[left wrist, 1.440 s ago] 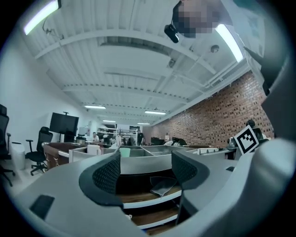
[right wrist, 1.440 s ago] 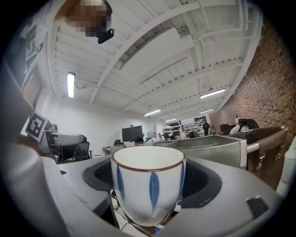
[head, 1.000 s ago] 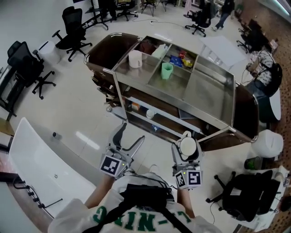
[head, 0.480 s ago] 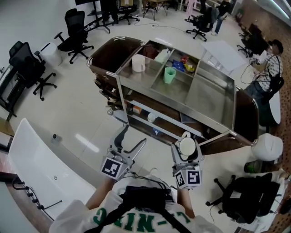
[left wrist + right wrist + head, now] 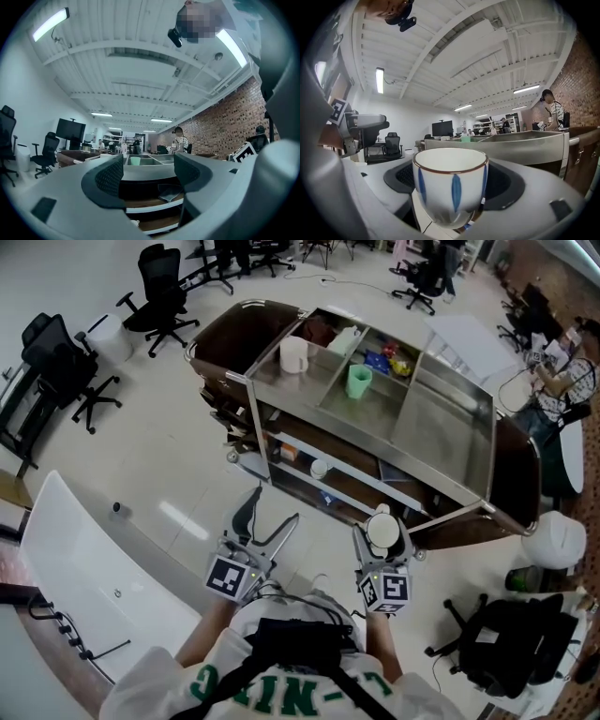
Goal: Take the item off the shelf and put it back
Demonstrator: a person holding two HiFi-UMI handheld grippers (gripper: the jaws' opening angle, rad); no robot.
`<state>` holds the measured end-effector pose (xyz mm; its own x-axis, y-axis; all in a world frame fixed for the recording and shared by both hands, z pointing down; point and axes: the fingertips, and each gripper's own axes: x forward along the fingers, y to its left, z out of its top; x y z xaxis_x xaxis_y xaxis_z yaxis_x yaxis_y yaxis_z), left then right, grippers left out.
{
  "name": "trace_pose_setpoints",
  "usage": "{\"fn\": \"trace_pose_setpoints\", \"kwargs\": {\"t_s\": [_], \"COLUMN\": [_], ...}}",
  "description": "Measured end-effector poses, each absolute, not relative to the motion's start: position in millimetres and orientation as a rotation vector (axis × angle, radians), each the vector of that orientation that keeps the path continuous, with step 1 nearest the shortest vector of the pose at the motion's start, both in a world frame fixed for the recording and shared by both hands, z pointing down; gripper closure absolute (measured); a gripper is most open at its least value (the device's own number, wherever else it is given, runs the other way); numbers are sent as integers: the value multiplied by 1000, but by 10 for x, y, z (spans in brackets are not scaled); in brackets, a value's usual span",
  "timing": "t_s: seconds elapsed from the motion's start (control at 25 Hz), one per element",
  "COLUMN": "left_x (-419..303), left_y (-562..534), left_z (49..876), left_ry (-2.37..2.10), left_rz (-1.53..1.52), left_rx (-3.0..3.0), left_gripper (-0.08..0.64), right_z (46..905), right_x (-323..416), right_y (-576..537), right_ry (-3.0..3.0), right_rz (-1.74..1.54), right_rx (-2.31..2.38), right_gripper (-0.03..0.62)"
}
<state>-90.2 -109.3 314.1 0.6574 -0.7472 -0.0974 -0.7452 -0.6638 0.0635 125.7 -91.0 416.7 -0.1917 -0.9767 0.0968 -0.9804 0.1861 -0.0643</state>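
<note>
My right gripper (image 5: 382, 532) is shut on a white cup (image 5: 450, 185) with blue leaf marks and a brown rim; the cup (image 5: 382, 530) is held upright in front of the steel cart (image 5: 441, 460). The cart's lower shelves (image 5: 328, 486) hold a small white cup (image 5: 319, 468) and other small items. My left gripper (image 5: 267, 524) hangs to the left of the right one, open, with nothing between its jaws; in the left gripper view (image 5: 147, 172) it looks level toward the cart (image 5: 147, 161).
The cart's top holds a white pitcher (image 5: 294, 353), a green cup (image 5: 359, 381) and snack packets (image 5: 389, 362). Office chairs (image 5: 164, 298) stand at the left. A white table (image 5: 94, 568) lies to my left, a black backpack (image 5: 497, 643) at right. People stand in the background.
The view has shifted slightly, with the cart sliding a little down and right in the frame. Both grippers keep their places; the cup stays in the right gripper.
</note>
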Motion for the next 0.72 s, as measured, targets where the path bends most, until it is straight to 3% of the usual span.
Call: {"fn": "trace_pose_setpoints", "kwargs": {"t_s": [0.72], "left_x": [-504], "left_y": [-865], "left_z": [3236], "left_ry": [-1113], "left_rz": [-134], "left_rx": [2856], "left_gripper": [224], "right_z": [5009], "right_x": [2455], "right_y": [-1020], "right_ry": [-2054], "right_rz": [318], "right_rx": [2239], "right_gripper": [183]}}
